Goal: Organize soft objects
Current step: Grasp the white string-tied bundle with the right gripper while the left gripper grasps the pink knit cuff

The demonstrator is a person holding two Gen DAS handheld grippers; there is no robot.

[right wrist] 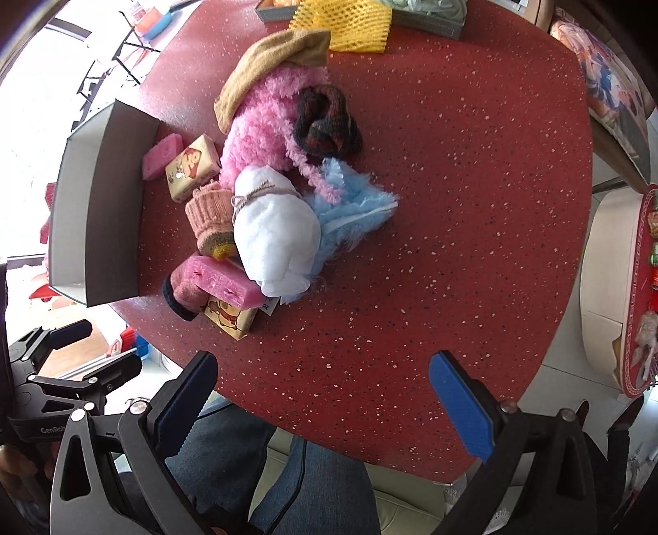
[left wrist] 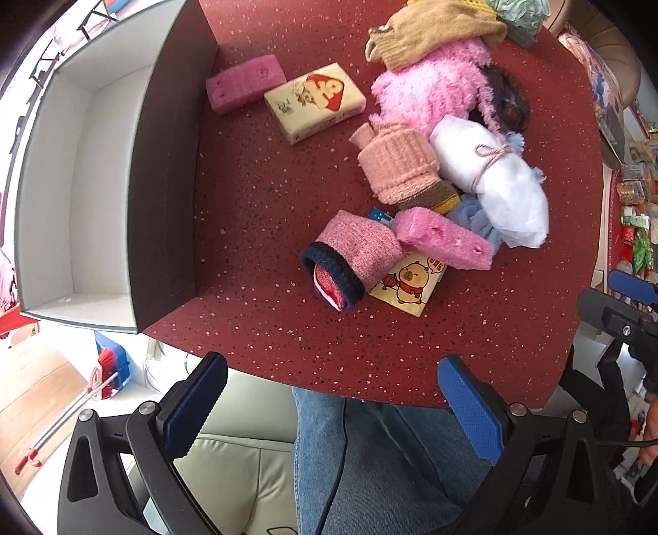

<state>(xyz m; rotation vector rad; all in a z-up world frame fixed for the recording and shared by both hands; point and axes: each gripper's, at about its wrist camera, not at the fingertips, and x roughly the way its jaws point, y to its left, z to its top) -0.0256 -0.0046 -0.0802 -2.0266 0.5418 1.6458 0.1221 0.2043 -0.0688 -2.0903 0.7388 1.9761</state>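
Observation:
A heap of soft things lies on the red speckled table [left wrist: 255, 214]: a pink sock with a dark cuff [left wrist: 349, 259], two pink sponges [left wrist: 446, 238] [left wrist: 244, 82], a peach knit sock [left wrist: 397, 164], a white cloth roll tied with string [left wrist: 493, 181] [right wrist: 275, 234], a fluffy pink piece [left wrist: 432, 92] [right wrist: 263, 131], a tan knit [left wrist: 436, 31], a dark knit [right wrist: 327, 121] and a light blue fluffy cloth [right wrist: 353, 205]. An open box with white inside [left wrist: 82, 185] [right wrist: 98, 214] stands at the left. My left gripper [left wrist: 331, 405] and right gripper [right wrist: 323, 405] hang open over the near table edge, holding nothing.
Two tissue packs [left wrist: 314, 101] [left wrist: 409, 284] lie among the heap. A yellow mesh piece [right wrist: 349, 24] and a grey tray sit at the far edge. A person's jeans [left wrist: 370, 465] and a pale sofa [left wrist: 230, 465] are below; a broom [left wrist: 82, 407] lies on the floor.

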